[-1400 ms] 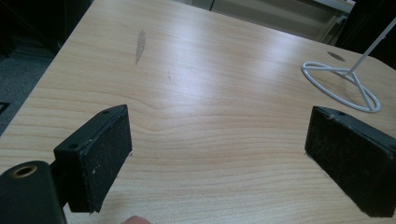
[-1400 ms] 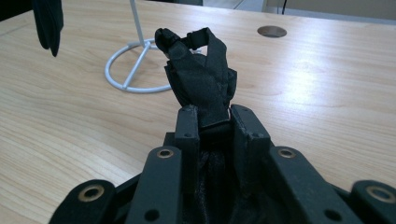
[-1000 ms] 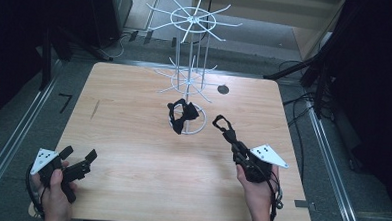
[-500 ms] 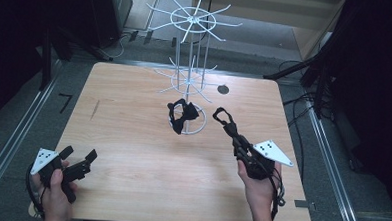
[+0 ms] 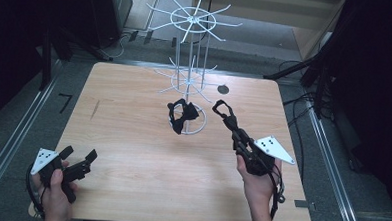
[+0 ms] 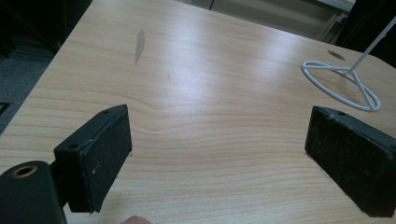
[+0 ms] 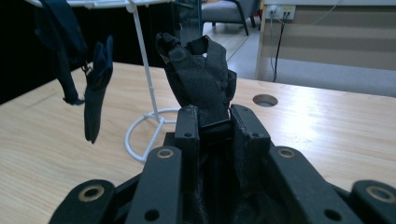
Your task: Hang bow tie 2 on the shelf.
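We work at a pale wooden table (image 5: 133,133) in a dim room, with grey floor and cables around it.

Between the pads of our right gripper (image 7: 214,122) a black fabric strap (image 7: 198,77) is clamped, jaws closed tight on its lower end while its looped top stands up above them. Ahead of those pads and to their left rises the white wire rack (image 5: 189,75), and from one of its lower arms hangs a dark bow tie (image 5: 180,115), just beyond the strap's tip and apart from it.

Compared with a second ago, the right gripper has drawn nearer the table's near edge and a touch outward, and the strap's loop has travelled with it, so the gap to the rack's ring base has widened slightly. We judge this as lining up, or backing off, before hanging the strap on a free arm; which one we cannot tell.

Our left gripper (image 5: 76,161) has kept its place at the near left corner, jaws spread wide with bare wood between the pads (image 6: 105,154), holding nothing. The bow tie and rack are unchanged.
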{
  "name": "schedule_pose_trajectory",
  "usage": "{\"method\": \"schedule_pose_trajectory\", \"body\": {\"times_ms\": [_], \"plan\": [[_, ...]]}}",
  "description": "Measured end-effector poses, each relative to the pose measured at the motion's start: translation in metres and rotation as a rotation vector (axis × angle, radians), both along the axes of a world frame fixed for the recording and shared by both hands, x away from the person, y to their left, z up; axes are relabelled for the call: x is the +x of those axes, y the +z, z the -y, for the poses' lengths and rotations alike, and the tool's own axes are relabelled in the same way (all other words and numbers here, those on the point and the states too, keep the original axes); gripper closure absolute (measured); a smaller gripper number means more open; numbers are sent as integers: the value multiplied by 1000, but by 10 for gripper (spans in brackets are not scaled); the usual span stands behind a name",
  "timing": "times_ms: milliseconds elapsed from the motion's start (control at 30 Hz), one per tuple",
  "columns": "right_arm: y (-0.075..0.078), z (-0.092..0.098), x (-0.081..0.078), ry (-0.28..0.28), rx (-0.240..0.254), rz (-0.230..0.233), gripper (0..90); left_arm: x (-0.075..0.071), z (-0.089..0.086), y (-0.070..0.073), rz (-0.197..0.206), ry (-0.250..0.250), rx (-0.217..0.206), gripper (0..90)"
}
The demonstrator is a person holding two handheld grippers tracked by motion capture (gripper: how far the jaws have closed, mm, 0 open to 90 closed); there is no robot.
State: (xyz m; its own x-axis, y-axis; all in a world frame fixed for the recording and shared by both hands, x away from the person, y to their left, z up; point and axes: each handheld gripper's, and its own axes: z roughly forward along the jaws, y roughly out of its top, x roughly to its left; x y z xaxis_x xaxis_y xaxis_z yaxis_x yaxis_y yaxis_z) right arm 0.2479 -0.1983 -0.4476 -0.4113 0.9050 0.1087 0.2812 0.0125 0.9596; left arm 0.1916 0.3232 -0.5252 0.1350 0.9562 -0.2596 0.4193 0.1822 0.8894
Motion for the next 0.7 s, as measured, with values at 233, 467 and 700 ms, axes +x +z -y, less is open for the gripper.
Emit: {"method": "schedule_pose_trajectory", "body": {"times_ms": [233, 467, 700], "plan": [[2, -1, -1, -9, 45, 51, 752, 0, 0, 0, 1, 0, -1, 81], [5, -3, -2, -2, 68, 90, 752, 0, 0, 0, 2, 0, -2, 81], [11, -4, -3, 1, 76, 115, 751, 0, 0, 0, 1, 0, -1, 81]]}}
